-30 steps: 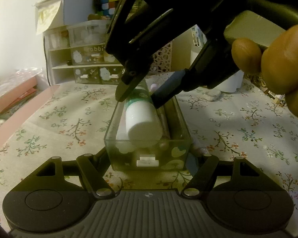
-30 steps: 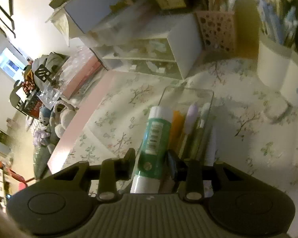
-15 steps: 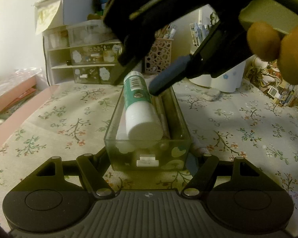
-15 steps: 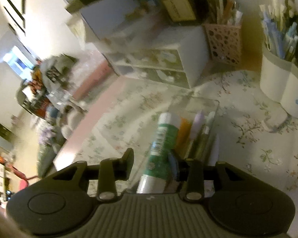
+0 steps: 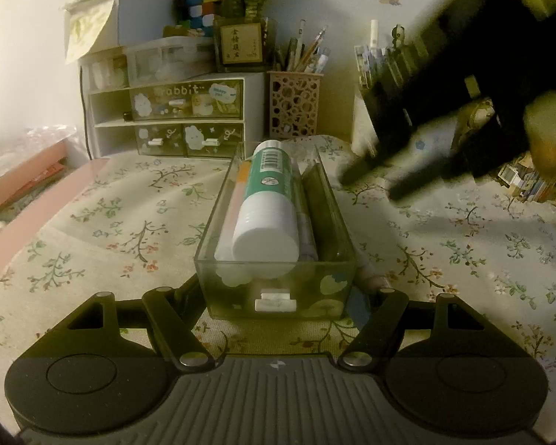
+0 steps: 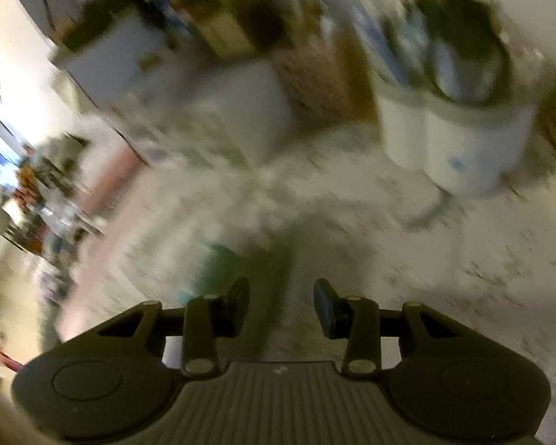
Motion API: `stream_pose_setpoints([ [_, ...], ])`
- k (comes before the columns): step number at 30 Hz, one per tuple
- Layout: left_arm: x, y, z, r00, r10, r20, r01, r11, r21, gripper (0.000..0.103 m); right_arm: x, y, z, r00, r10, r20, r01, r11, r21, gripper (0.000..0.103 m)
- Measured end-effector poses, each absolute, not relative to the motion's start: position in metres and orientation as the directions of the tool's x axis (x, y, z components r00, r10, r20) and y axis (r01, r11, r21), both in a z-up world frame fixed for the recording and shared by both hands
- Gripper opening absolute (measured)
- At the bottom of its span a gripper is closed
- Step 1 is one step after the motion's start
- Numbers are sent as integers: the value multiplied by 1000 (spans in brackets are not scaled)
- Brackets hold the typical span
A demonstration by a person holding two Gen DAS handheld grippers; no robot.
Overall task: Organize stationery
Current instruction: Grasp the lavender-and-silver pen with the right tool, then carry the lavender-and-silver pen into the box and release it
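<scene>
Meanwhile the left fingers (image 5: 280,293) clamp the clear tray (image 5: 274,298) (glue stick (image 5: 268,204) inside); the right fingers (image 6: 281,306) hang parted, empty.

1 clear drawer tray (image 5: 278,296) at frame centre holds 1 green-and-white glue stick (image 5: 268,204). Behind, upper centre: 1 lattice pen cup (image 5: 294,105), 1 white drawer unit (image 5: 174,118), 1 potted plant (image 5: 248,0).

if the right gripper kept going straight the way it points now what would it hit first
Probably the floral tablecloth. The right gripper is open and empty, aimed down at bare cloth short of the white pen pots. The view is badly blurred, so depth is unsure; a green smear by its left finger may be the glue stick.
</scene>
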State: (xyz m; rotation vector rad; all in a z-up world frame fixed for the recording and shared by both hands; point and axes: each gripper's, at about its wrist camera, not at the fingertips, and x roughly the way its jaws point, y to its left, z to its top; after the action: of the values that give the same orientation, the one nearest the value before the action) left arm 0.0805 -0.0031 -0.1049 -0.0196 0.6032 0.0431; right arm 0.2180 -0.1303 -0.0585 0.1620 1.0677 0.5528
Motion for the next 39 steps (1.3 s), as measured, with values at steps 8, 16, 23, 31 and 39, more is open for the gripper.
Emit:
stream_pose_setpoints([
  [8, 81, -4, -105, 822, 40, -568, -48, 999, 0, 72, 203, -118, -73, 279, 500, -820, -482, 812, 331, 47],
  [16, 81, -5, -105, 823, 41, -567, -48, 999, 2, 72, 211, -105, -79, 318, 430, -845, -480, 842, 248, 30],
  [23, 81, -6, -104, 822, 41, -567, -46, 999, 6, 72, 214, -138, -78, 315, 489, -813, -342, 858, 384, 29],
  [31, 81, -6, -105, 822, 42, -568, -44, 999, 9, 72, 212, -159, -49, 365, 566, -739, -261, 824, 502, 29],
  [39, 82, -6, -105, 821, 41, -569, -43, 999, 10, 72, 212, -158, -37, 379, 623, -684, -229, 779, 583, 29],
])
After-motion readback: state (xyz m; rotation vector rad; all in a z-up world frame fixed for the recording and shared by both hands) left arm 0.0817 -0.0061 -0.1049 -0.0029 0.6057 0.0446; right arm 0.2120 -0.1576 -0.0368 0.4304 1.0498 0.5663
